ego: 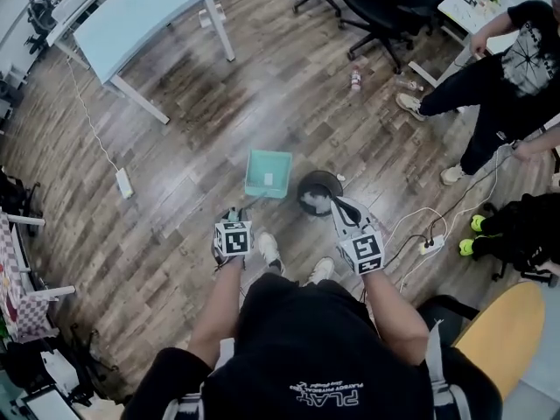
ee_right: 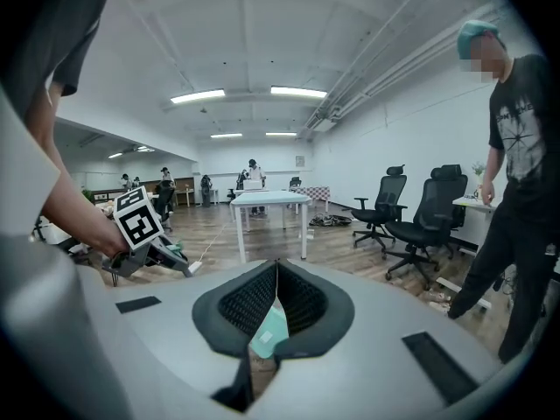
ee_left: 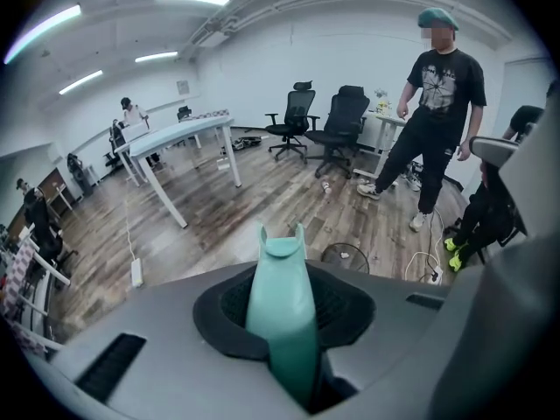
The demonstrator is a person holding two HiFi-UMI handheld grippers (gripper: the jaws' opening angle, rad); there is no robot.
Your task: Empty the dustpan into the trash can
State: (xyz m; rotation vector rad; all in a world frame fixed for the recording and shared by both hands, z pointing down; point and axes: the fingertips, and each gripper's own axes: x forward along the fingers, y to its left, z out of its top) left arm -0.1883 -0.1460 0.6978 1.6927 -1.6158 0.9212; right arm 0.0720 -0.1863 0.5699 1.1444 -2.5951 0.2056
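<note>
Meanwhile, the left gripper (ee_left: 282, 297) stays out of nothing: its jaws are clamped on the teal dustpan (ego: 268, 173) by its handle, the pan just left of the black trash can (ego: 301, 192). The right gripper (ee_right: 276, 269), jaws pressed together, is at the can's near rim.

This is a large open-plan office or lab workspace. A wood-plank floor (ego: 219, 121) runs under white tabletops (ego: 149, 20) on slim legs, and black swivel office chairs (ee_left: 337, 129) stand about. Long strip lights (ee_right: 245, 94) and exposed pipes cross the white ceiling. A power strip (ego: 124, 182) and loose cables lie on the floor, and people (ee_right: 252, 169) stand at distant desks.
</note>
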